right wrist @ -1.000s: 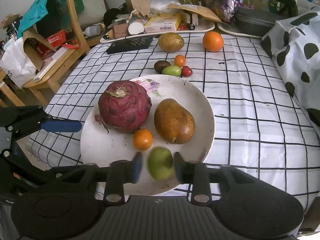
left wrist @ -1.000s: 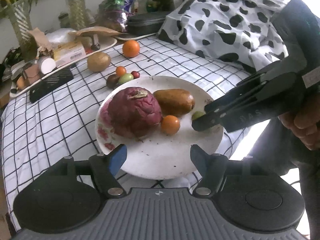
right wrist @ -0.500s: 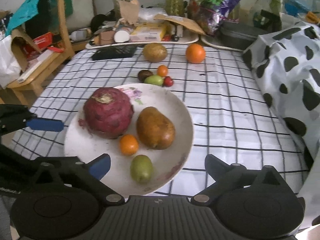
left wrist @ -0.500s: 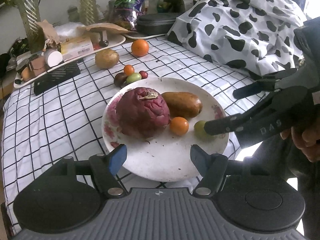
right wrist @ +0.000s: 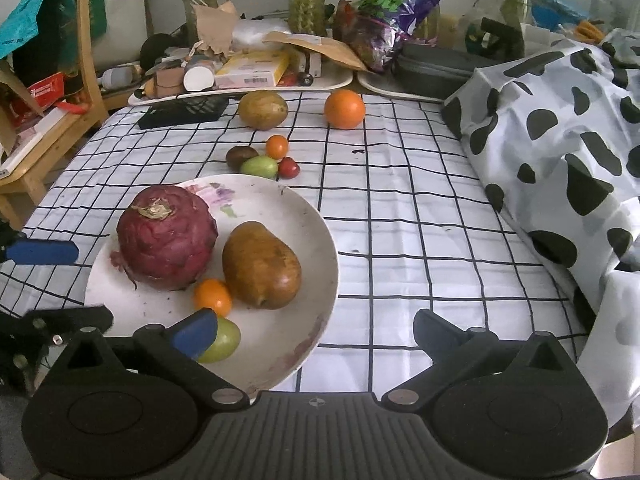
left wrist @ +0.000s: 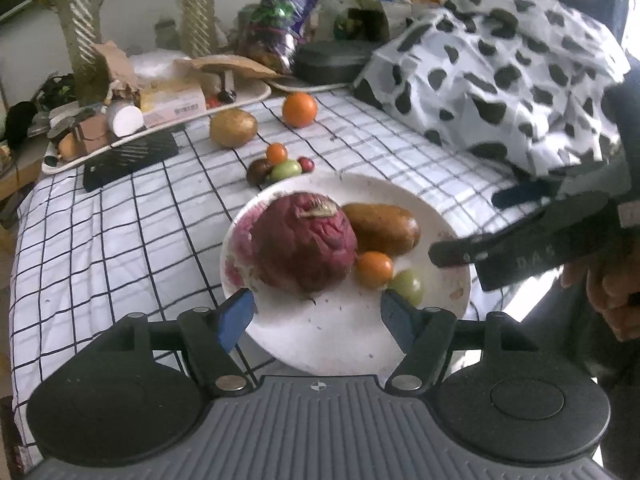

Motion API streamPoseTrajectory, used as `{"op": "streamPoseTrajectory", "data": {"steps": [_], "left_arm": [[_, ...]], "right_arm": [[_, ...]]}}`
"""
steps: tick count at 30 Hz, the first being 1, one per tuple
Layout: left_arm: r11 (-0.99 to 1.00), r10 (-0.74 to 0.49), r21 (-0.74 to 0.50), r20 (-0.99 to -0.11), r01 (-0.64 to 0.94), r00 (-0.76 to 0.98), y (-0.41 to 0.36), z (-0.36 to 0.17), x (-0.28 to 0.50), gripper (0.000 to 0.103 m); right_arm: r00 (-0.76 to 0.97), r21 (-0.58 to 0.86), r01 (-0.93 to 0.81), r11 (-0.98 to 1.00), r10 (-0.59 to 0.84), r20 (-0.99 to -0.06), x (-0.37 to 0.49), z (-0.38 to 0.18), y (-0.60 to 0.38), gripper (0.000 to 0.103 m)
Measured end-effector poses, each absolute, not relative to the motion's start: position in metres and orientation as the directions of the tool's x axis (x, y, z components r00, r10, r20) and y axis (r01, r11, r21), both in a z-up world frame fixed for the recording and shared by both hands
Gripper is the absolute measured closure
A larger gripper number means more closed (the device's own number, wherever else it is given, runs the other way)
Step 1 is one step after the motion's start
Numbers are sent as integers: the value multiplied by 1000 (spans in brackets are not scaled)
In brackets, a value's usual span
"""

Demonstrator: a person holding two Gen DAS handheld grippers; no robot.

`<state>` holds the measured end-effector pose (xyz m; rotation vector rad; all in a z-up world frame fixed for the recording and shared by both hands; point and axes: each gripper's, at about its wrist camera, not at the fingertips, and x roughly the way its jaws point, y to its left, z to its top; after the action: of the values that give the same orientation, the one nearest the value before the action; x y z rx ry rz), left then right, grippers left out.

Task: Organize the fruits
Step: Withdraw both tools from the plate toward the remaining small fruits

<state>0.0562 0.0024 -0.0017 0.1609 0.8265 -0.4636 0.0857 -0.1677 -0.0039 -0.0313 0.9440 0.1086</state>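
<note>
The left hand-held gripper hangs wide open and empty over the near rim of the white plate; the right hand-held gripper is also spread wide, gripping nothing, one blue pad in front of the green fruit. The plate, at the surface's near edge, carries four fruits: that green one, one small orange fruit, one brown pear, one wrinkled dark-red fruit. Beyond lie four small fruits, then a second brown pear and an orange toward the far edge.
</note>
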Motion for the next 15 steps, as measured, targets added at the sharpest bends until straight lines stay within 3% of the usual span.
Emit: {"op": "streamPoseTrajectory", "data": {"steps": [6,15], "left_arm": [[902,-357,-97,-716,421,600,9,3,61,34],[934,-271,-6,-666,358,695,11,15,69,34]], "right_arm": [[585,7,-99,995,64,-809,87,-4,-168,0],[606,-23,-97,995,41,-794,91,-4,-169,0]]}}
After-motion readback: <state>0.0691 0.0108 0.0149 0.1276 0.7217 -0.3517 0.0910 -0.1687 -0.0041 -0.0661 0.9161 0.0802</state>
